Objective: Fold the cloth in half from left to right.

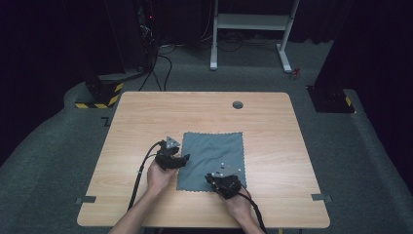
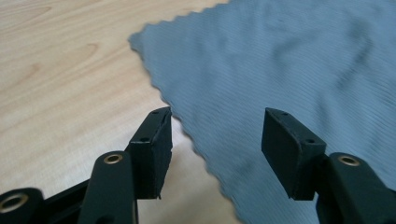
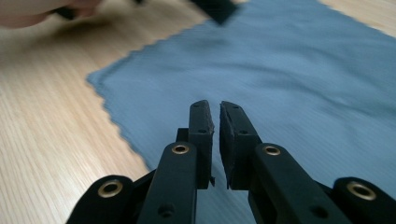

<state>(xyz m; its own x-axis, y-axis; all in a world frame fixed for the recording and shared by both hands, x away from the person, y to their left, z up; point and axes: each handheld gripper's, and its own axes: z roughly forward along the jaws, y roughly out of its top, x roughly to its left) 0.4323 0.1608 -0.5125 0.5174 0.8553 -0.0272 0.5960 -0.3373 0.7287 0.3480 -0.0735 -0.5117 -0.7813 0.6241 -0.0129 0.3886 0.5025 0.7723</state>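
Note:
A grey-blue cloth [image 1: 214,156] with a scalloped edge lies flat on the wooden table [image 1: 146,117]. My left gripper [image 1: 185,158] hovers at the cloth's left edge, low over it. In the left gripper view it [image 2: 217,135] is open, with that edge of the cloth [image 2: 289,60] under the gap and nothing between the pads. My right gripper [image 1: 210,176] is over the cloth's near edge. In the right gripper view its jaws [image 3: 216,116] are almost together with a thin slit between them, nothing in it, pointing across the cloth [image 3: 280,70].
A round cable hole [image 1: 237,104] sits near the table's far edge. Grey tape marks [image 1: 85,199] lie at the near corners. A white desk frame [image 1: 251,22] stands on the floor beyond. The other hand [image 3: 28,11] shows blurred at the top of the right gripper view.

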